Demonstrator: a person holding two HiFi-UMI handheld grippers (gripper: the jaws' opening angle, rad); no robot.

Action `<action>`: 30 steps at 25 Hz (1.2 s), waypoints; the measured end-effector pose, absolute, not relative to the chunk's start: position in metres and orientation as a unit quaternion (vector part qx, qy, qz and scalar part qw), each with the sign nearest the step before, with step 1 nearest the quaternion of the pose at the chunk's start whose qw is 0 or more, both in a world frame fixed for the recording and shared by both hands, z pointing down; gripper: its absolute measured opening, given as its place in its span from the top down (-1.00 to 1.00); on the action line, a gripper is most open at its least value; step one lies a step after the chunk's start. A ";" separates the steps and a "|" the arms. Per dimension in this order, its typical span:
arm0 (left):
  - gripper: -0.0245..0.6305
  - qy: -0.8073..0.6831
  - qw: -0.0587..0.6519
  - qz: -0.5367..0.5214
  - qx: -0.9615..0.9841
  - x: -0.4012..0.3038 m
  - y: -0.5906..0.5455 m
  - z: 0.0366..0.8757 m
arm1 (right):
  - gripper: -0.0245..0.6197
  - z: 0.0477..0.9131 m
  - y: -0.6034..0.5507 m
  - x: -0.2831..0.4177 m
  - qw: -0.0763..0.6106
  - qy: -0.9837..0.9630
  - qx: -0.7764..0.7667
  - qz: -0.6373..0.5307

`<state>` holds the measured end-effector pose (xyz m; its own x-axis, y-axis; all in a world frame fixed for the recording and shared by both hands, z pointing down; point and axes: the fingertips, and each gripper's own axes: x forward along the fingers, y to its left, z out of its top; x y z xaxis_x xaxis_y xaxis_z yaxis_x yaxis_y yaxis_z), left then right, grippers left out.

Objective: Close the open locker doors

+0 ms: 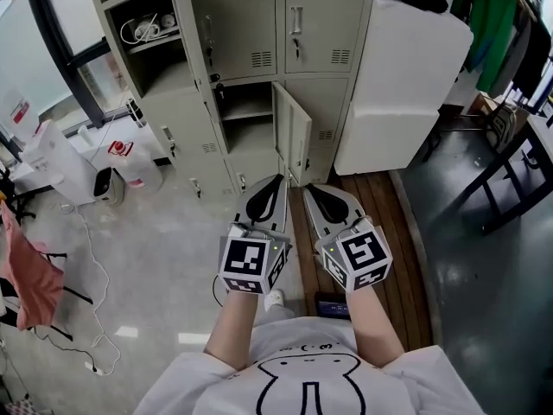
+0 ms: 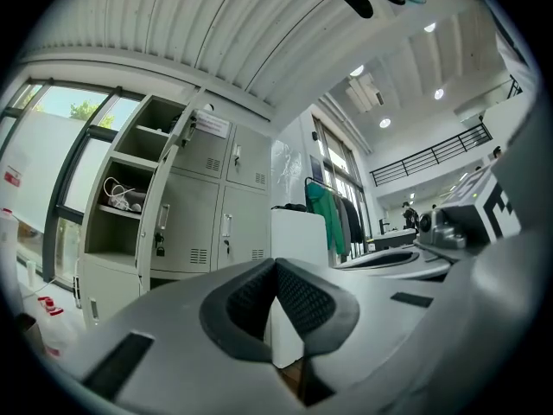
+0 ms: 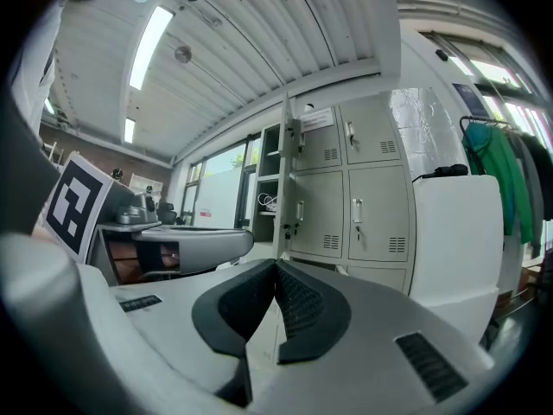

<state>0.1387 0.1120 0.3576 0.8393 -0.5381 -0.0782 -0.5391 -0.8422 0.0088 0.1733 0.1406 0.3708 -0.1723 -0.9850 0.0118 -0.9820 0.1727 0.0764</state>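
The left tool (image 1: 276,180) and right tool (image 1: 308,188) — both closed and empty — hung just short of the low open locker door (image 1: 292,132), a stiff, light metal leaf probably best pushed shut at its free near edge.

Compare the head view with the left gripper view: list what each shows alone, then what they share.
Head view only: the pink cloth at left and the person's shirt. Left gripper view only: ceiling lights and a balcony railing. Both: the grey lockers, the open upper compartment holding a coiled cable, and the white cabinet beside them.
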 end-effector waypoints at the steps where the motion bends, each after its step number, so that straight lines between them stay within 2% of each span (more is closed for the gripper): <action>1: 0.91 0.278 0.004 0.037 -0.960 0.141 0.104 0.359 | 0.86 0.372 0.133 0.176 0.030 -0.763 0.645 -0.024; 11: 0.91 0.255 -0.004 0.018 -0.967 0.154 0.022 0.371 | 0.85 0.375 0.059 0.193 0.007 -0.749 0.663 -0.007; 16: 0.91 0.247 -0.016 0.013 -0.969 0.160 0.000 0.379 | 0.77 0.382 0.035 0.196 0.020 -0.745 0.666 0.000; 21: 0.91 0.247 -0.028 0.007 -0.969 0.162 -0.015 0.391 | 0.50 0.391 0.019 0.207 0.026 -0.733 0.679 0.004; 30: 0.91 0.248 -0.039 -0.005 -0.968 0.188 -0.046 0.405 | 0.30 0.409 -0.012 0.245 0.031 -0.719 0.694 0.026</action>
<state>0.1879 -0.0459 0.4053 0.8770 -0.4796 0.0300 -0.4805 -0.8740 0.0730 0.2450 -0.0122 0.4093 -0.0352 -0.9962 0.0801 -0.9993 0.0357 0.0054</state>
